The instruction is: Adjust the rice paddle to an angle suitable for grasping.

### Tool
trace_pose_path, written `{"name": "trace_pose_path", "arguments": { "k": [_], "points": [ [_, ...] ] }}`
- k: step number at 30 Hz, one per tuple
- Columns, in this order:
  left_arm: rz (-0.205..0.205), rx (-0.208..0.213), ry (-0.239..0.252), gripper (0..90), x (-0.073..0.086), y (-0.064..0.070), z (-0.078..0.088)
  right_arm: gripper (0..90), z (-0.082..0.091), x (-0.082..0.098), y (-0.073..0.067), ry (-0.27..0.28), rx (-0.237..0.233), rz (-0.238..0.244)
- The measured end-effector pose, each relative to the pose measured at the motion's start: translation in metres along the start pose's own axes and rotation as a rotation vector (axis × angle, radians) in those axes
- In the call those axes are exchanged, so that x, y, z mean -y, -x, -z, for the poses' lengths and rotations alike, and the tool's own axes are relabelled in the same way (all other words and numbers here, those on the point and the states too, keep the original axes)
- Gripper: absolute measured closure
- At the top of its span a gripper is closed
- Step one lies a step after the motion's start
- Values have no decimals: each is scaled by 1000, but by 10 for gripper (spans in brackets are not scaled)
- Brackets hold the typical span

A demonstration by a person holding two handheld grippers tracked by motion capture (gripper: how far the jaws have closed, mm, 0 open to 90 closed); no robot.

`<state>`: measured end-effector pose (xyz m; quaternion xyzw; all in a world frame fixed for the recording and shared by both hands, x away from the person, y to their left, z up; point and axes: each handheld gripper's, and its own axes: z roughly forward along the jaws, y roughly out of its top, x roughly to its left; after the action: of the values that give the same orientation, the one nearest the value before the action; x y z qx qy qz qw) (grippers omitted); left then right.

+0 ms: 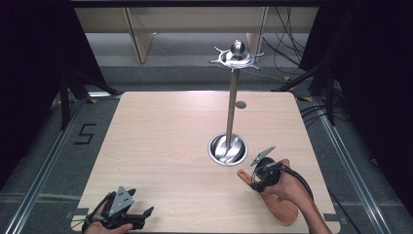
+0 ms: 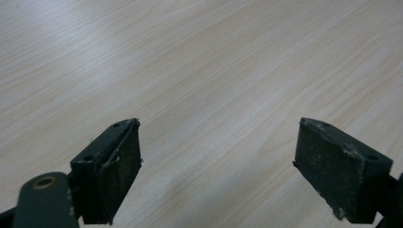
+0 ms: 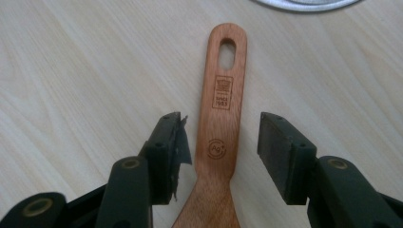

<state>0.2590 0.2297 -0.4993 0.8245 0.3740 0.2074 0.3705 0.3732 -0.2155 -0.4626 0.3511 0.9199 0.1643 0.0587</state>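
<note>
The right tool (image 3: 221,156) straddles the wooden spatula's (image 3: 222,118) handle, jaws apart and not yet pressing; the spatula lies flat on the table (image 1: 165,141), near right. Closing off-centre could skew or flick it. The left tool (image 2: 218,166) stands wide open over bare wood.

My right gripper (image 3: 222,142) over the wooden spatula (image 3: 221,118).
Its jaws straddle the spatula handle without touching it; a metal rim (image 3: 304,4) lies beyond on the table (image 3: 85,61).
</note>
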Motion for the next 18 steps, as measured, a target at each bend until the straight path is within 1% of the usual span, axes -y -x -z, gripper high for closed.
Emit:
{"name": "trace_pose_path", "arguments": {
  "k": [1,2,3,4,5,6,7,8,10,11,12,13,14,15,18],
  "points": [
    [-9,0,-5,151,0,-1,1,527,-1,-1,1,6,-8,13],
    [5,-4,-16,151,1,-1,0,539,-2,-1,1,-8,-1,-7],
    [14,0,-6,151,0,-1,0,545,-3,-2,2,-8,-12,0],
    [23,-5,6,151,1,0,0,555,-4,-3,1,-27,-15,1],
    [14,-6,7,151,1,0,0,560,-5,-3,0,-33,-19,-4],
    [14,-6,7,151,1,0,0,560,-5,-3,0,-33,-19,-4],
    [20,5,-2,151,1,0,0,567,-7,-4,2,-52,-22,-9],
    [20,5,-2,151,1,0,0,575,-8,-5,3,-58,-18,-6],
    [-16,-1,-5,151,0,-1,1,582,-8,-5,3,-67,-16,-11],
    [-46,-1,-27,151,0,-3,3,586,-9,-5,5,-74,-31,-8],
    [-3,-7,7,151,0,-1,0,589,-10,-5,5,-80,-29,-17],
    [21,-4,9,151,1,0,0,591,-11,-6,5,-79,-43,-12],
    [22,-5,8,151,1,0,0,591,-11,-6,5,-87,-42,-6],
    [12,2,-7,151,0,-1,0,594,-12,-6,6,-89,-45,2],
    [14,1,-8,151,1,0,0,603,-13,-8,6,-102,-47,4]
  ]
}}
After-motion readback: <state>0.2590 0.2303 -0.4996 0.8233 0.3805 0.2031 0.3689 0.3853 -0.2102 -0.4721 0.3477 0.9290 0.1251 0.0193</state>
